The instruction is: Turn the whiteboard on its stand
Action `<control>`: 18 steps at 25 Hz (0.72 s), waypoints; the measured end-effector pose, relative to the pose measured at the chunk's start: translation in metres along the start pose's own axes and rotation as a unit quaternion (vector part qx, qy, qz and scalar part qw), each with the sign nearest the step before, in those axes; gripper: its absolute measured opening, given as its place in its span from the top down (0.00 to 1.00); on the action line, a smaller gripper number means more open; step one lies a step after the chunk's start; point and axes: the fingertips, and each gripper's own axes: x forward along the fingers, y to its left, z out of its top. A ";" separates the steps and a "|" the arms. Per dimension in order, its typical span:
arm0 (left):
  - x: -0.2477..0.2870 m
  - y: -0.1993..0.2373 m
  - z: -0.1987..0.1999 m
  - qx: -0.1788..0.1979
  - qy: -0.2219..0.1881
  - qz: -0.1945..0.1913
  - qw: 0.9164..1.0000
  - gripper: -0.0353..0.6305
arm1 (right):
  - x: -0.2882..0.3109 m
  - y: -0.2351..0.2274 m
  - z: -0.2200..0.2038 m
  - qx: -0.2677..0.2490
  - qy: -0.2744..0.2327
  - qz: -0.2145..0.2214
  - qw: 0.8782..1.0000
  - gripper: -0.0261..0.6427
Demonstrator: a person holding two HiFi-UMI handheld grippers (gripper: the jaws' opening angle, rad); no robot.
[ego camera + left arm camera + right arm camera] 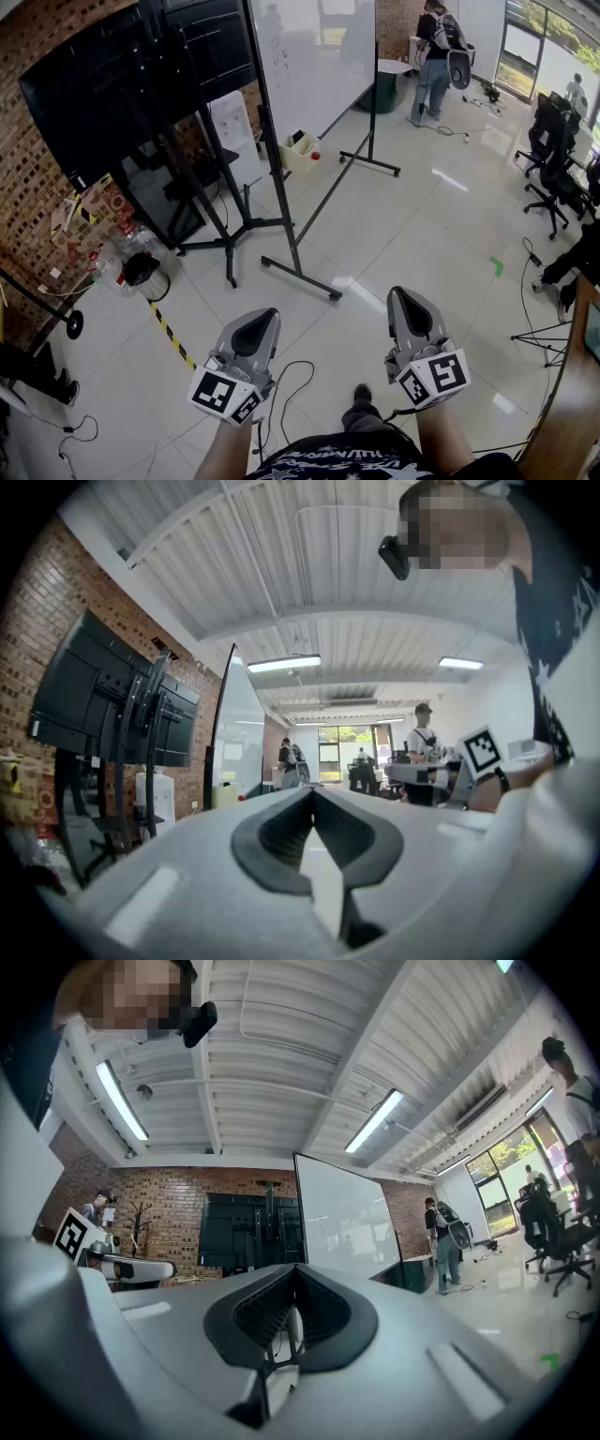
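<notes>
Whiteboard (314, 56) upright on wheeled stand (302, 279)

whiteboard (314, 66) on stand (300, 278) ahead; left tool (266, 323), right tool (404, 302) well short of it.

Open-plan office / lab-type workspace. Bare brick wall (37, 178) on one side, w/ a big black screen (103, 84) on a floor stand, a whiteboard (314, 56) on a castor stand next to it, and a water dispenser (232, 127) between them. Glossy pale tile floor (412, 234) w/ loose cables (286, 384) and yellow-black hazard tape (169, 330). Black swivel chairs (553, 159) grouped at right, near tall windows (530, 37). Ribbed white ceiling (309, 574) w/ strip lights (375, 1121). Person w/ backpack (433, 56) at far end.
</notes>
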 end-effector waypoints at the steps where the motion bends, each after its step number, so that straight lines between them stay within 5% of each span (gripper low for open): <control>1: 0.011 -0.001 0.000 -0.001 0.001 0.003 1.000 0.94 | 0.005 -0.014 0.002 -0.001 0.003 0.001 1.000 0.95; 10: 0.104 0.015 0.000 0.010 0.006 0.038 0.999 0.94 | 0.056 -0.090 0.007 -0.013 0.018 0.040 0.999 0.95; 18: 0.146 0.030 0.006 0.014 0.017 0.040 0.999 0.94 | 0.108 -0.081 0.009 0.010 0.002 0.114 0.993 0.95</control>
